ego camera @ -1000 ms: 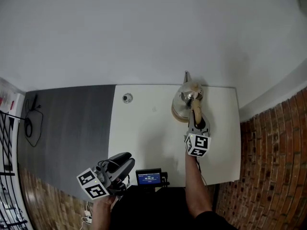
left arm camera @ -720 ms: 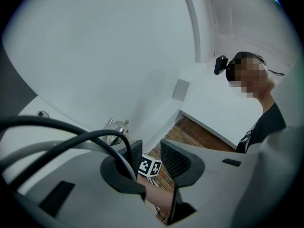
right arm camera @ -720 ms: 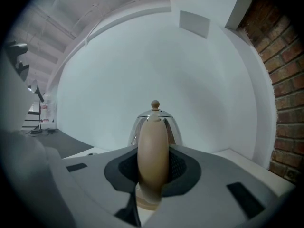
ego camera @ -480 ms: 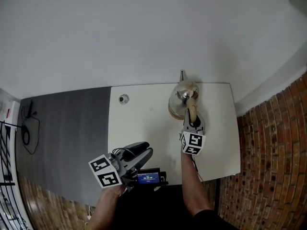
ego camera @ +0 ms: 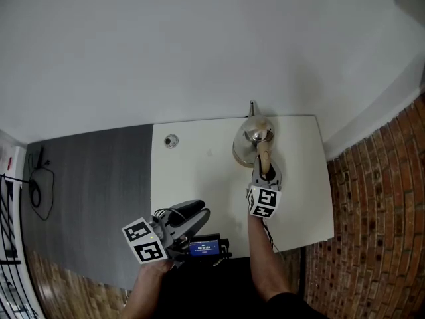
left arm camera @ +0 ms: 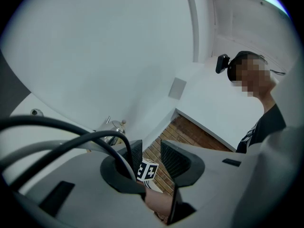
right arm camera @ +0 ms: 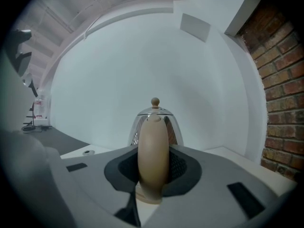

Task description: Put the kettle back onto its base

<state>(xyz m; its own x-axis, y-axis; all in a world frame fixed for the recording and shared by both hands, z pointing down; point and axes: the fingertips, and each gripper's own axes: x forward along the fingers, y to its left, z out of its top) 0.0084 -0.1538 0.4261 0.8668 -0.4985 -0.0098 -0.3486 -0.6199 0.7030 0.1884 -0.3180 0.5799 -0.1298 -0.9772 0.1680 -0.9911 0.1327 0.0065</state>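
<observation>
A chrome kettle point(ego camera: 253, 135) with a tan wooden handle point(ego camera: 264, 157) stands at the far side of the white table point(ego camera: 199, 178), over a tan round base point(ego camera: 240, 154); whether it rests fully on the base I cannot tell. My right gripper point(ego camera: 265, 169) is shut on the handle point(right arm camera: 153, 151), and the kettle's body point(right arm camera: 164, 122) and lid knob rise behind it. My left gripper point(ego camera: 198, 212) hovers at the table's front edge, open, with nothing between its fingers point(left arm camera: 172, 158). A black cable point(left arm camera: 71, 139) loops across its left jaw. The kettle point(left arm camera: 114, 128) shows small beyond it.
A small black device with a lit screen point(ego camera: 204, 247) sits at the table's front edge beside the left gripper. A round grommet point(ego camera: 171, 139) is set in the table's far left corner. A brick wall point(ego camera: 372, 205) bounds the right; dark grey floor point(ego camera: 86, 185) lies left.
My left gripper has moved a little right and up toward the table's front edge. The right gripper has kept its hold on the kettle handle, in place.
</observation>
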